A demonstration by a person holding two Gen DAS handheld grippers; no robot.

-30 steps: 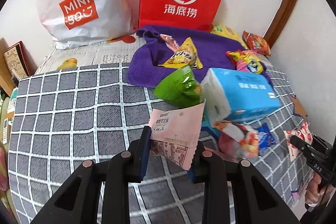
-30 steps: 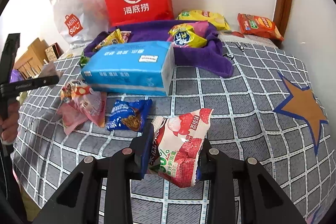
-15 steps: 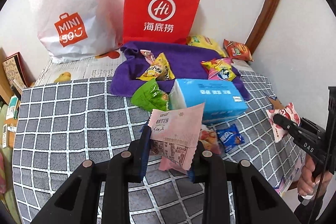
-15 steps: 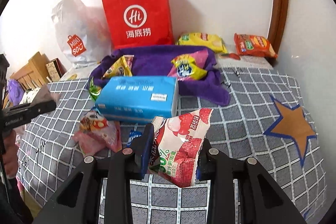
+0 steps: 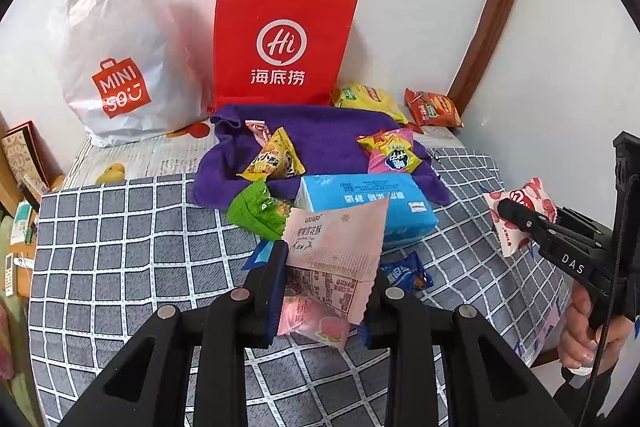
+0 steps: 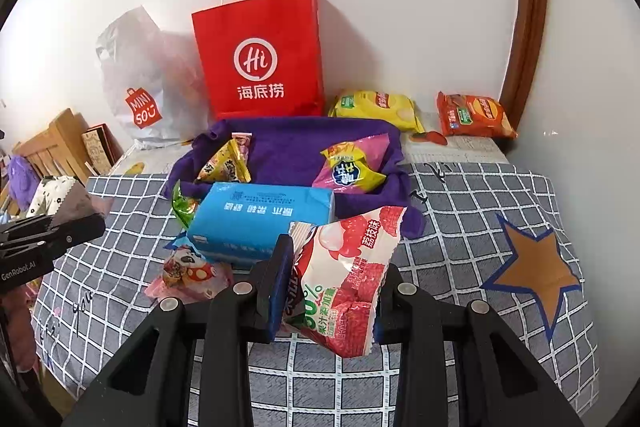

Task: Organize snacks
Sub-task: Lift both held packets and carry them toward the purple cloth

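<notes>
The left gripper (image 5: 326, 281) is clenched on a pale pink snowflake-crisp packet (image 5: 336, 251), and the right gripper (image 6: 332, 291) is clenched on a red lychee gummy packet (image 6: 346, 279). Both packets hang in the air on the near side of the blue tissue pack (image 6: 260, 219). Each is pinched low on its slick film with most of the bag standing above the pads — a jolt could let one slide out and fall onto the checked bedspread (image 6: 472, 211).

Beyond the tissue pack lies the purple towel (image 6: 288, 151), bunched into a shallow nest that holds a yellow snack bag (image 6: 226, 167) and a pink-and-yellow chip bag (image 6: 352, 169). A careless toss could overshoot its soft edge.

Behind the towel stand the red Haidilao paper bag (image 6: 260, 59) and the white Miniso plastic bag (image 6: 140, 79) — I cannot tell what either contains.
</notes>
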